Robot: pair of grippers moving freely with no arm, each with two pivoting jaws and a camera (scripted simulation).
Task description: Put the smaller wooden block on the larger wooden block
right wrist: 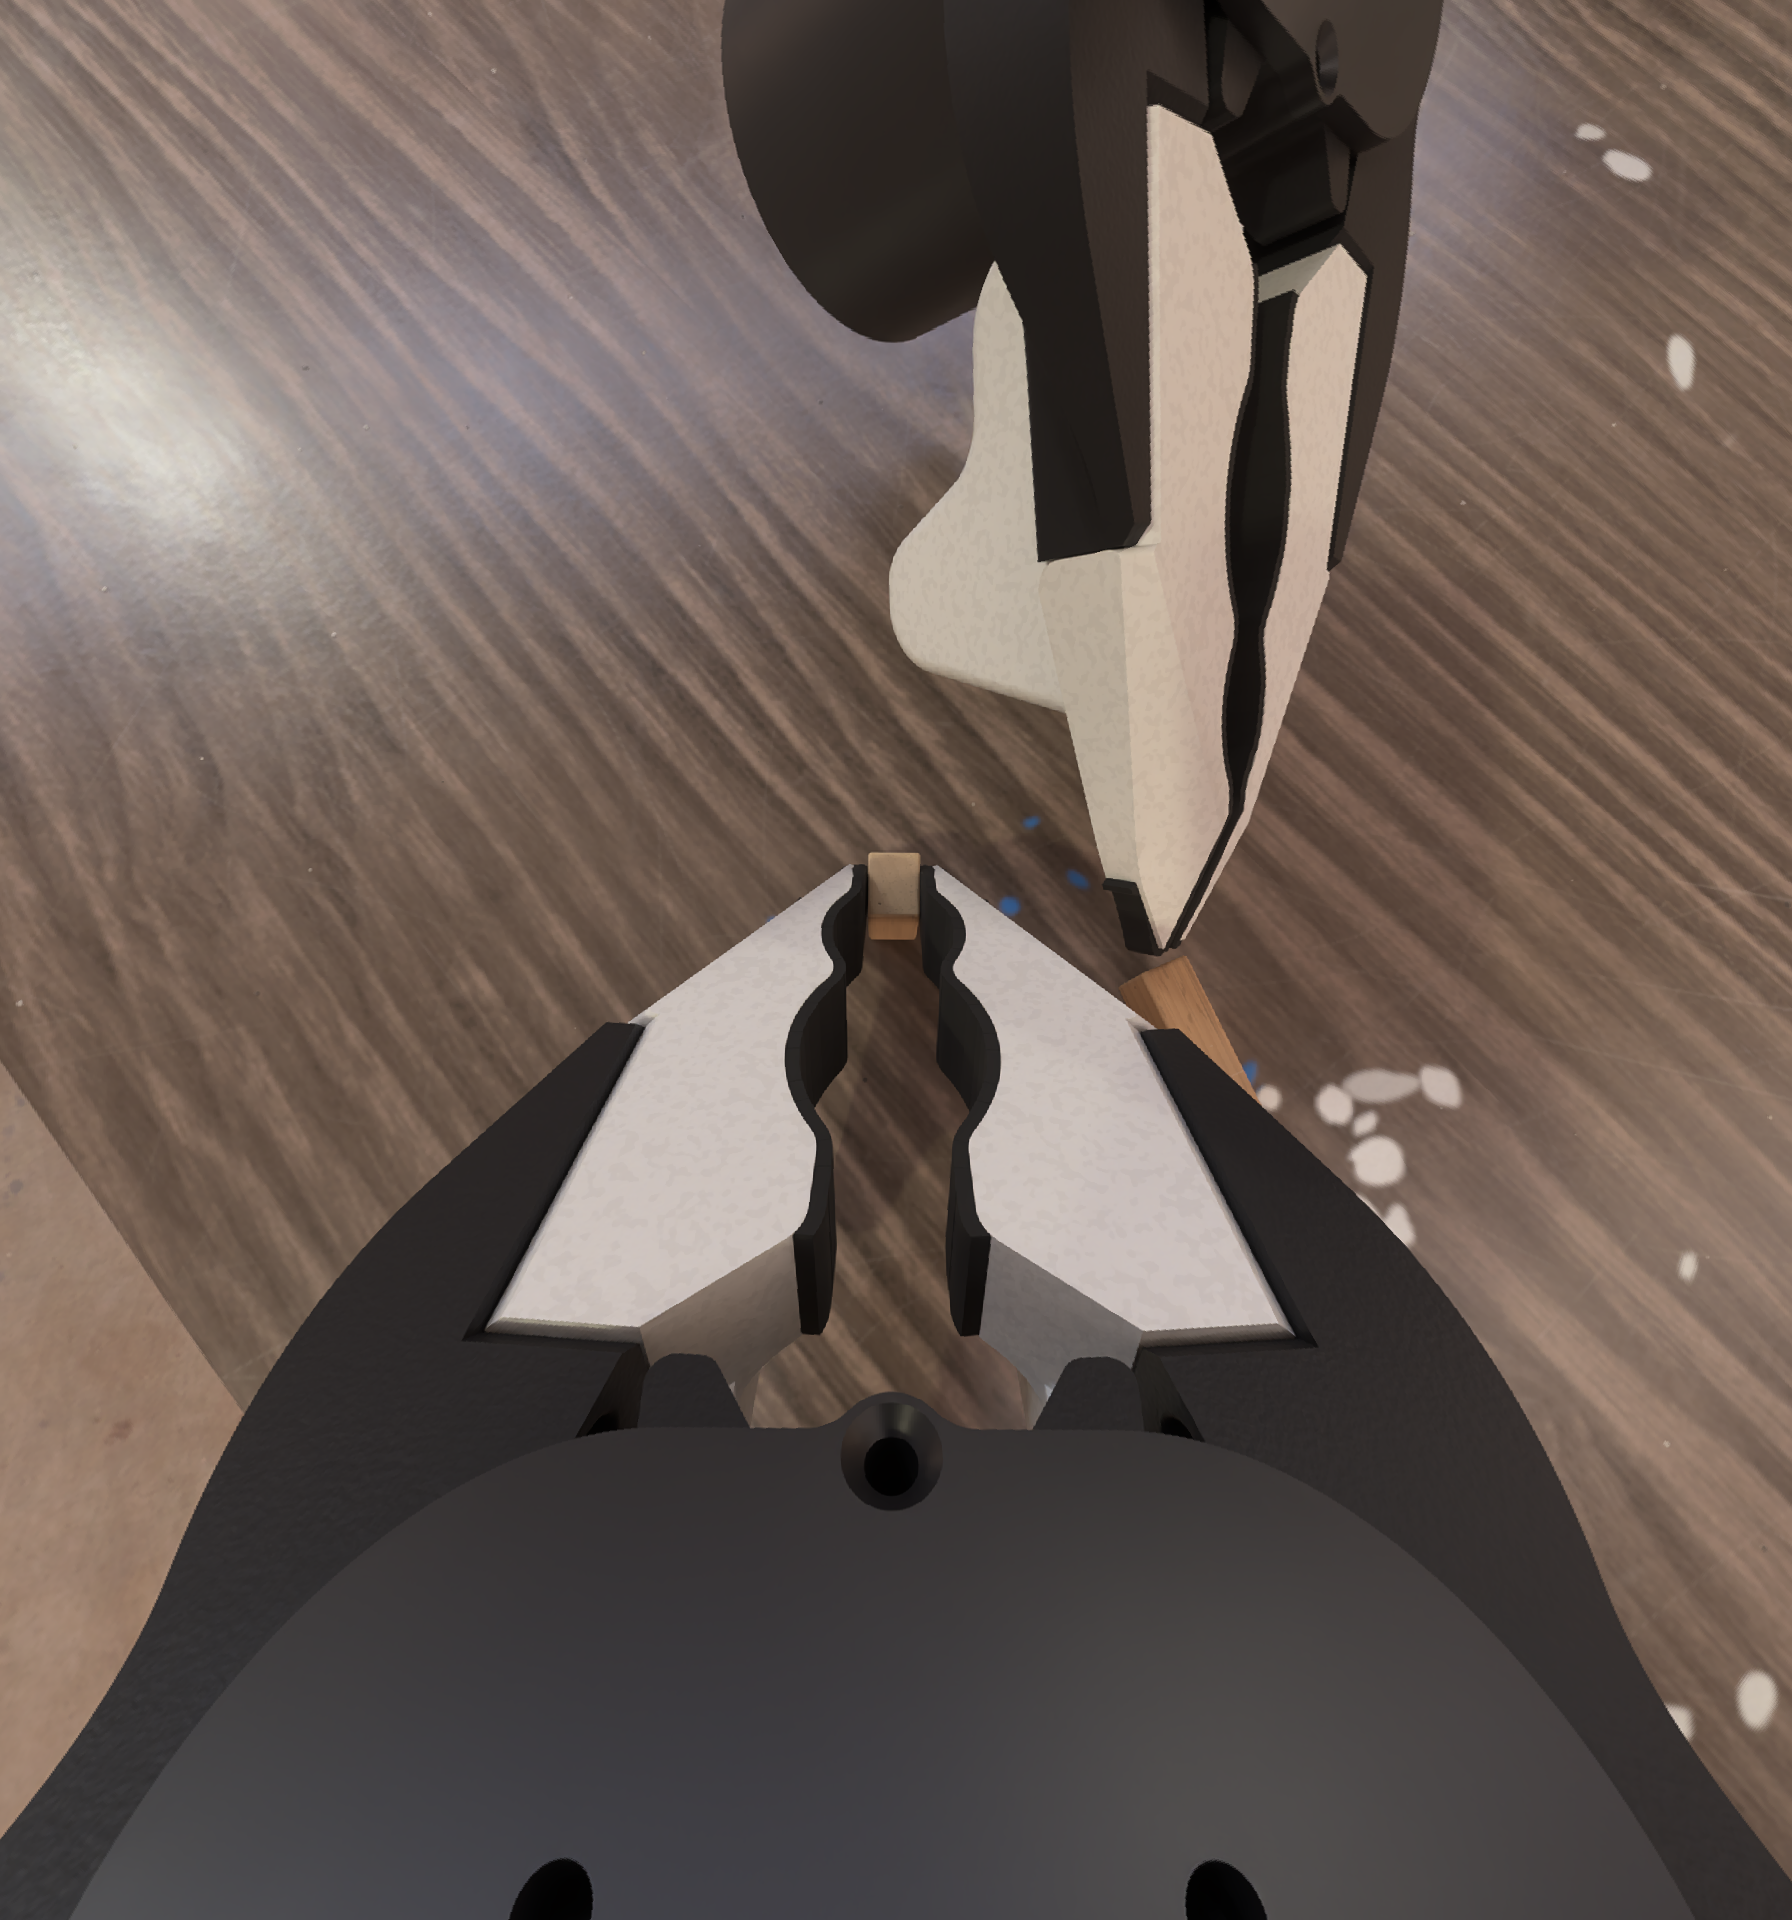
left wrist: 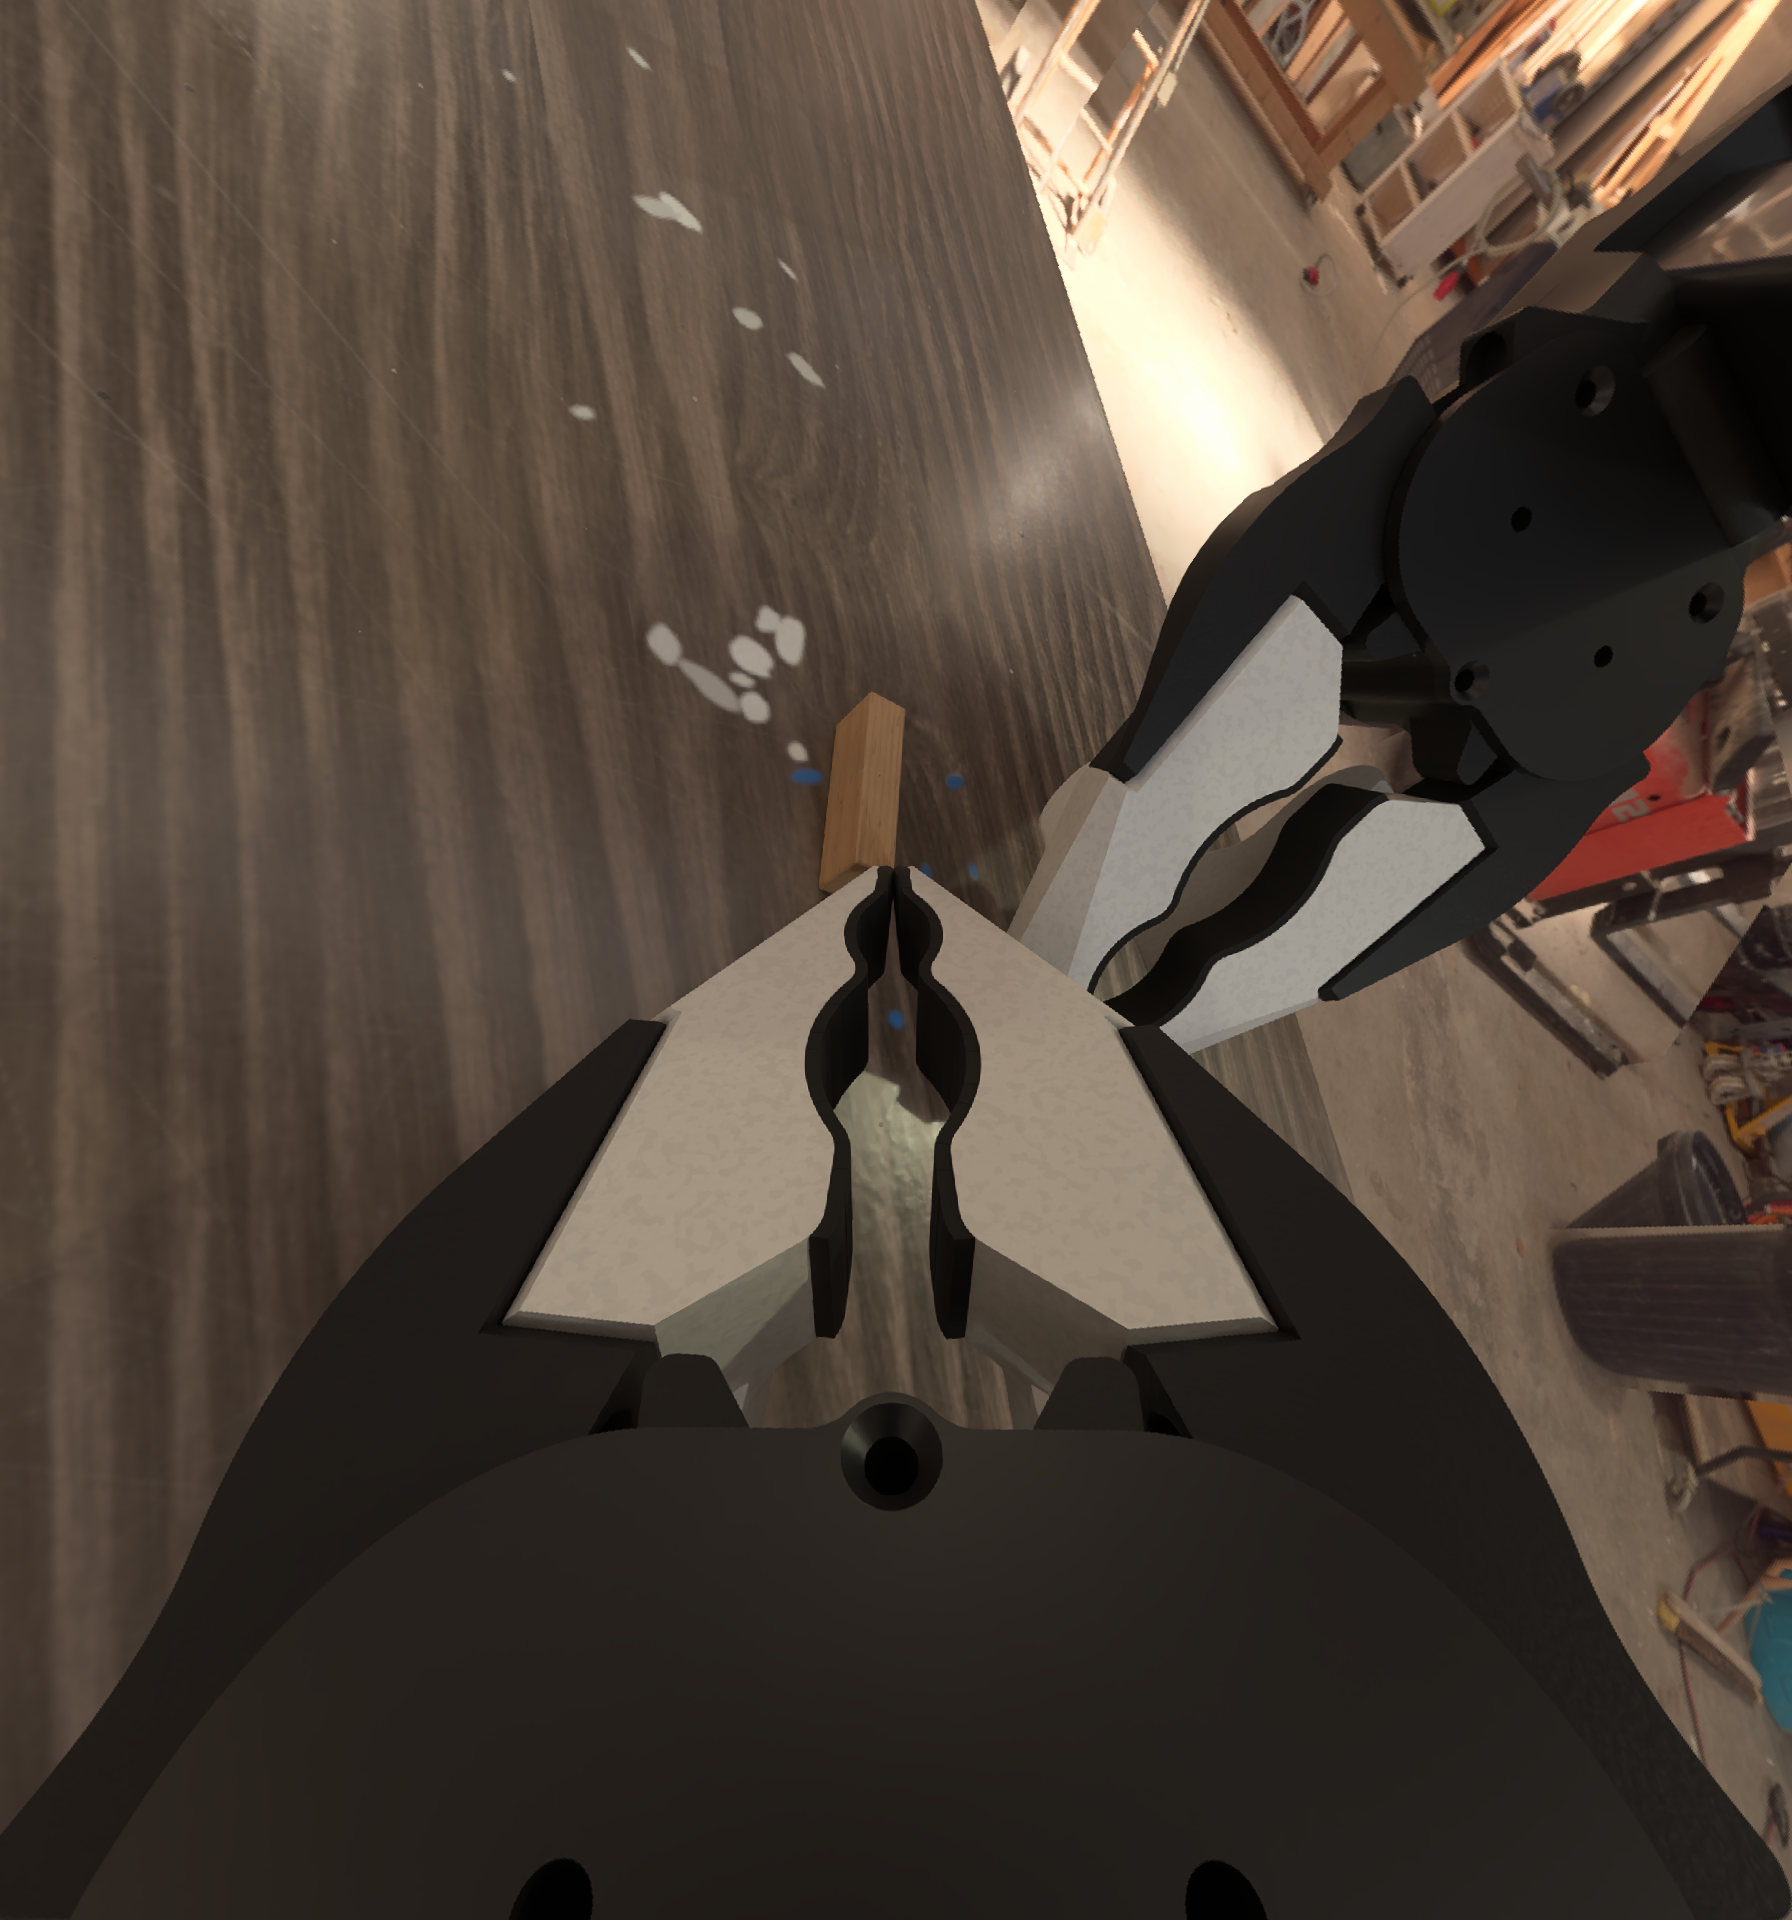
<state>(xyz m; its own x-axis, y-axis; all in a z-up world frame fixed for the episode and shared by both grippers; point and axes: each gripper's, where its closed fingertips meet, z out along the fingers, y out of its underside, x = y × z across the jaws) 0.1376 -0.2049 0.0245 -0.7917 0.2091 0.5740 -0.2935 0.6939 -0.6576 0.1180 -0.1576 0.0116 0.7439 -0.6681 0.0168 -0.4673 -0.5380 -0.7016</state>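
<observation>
Presently, the right gripper [right wrist: 894,883] pinches the smaller wooden block [right wrist: 893,891] between its fingertips, holding it clear above the dark wood-grain table [right wrist: 352,623]; the grip sits at the very tips, likely so the block's underside stays free for setting down. The larger wooden block [left wrist: 861,795] lies flat on the table among white and blue paint flecks [left wrist: 741,665], near the table's edge. In the right wrist view only one end of it shows, just beside the right gripper's finger and under the tip of the left gripper [left wrist: 892,878]. The left gripper's fingers are pressed together with nothing between them, tips hovering at the near end of the larger block; whether they touch it cannot be told. That position may be meant to steady the block, though this is a judgement only. The small block is not yet over its target: it hangs to one side of the larger block. The next move calls for a short sideways carry, then lowering and release. Risk noted: the left gripper crowds the landing area.
</observation>
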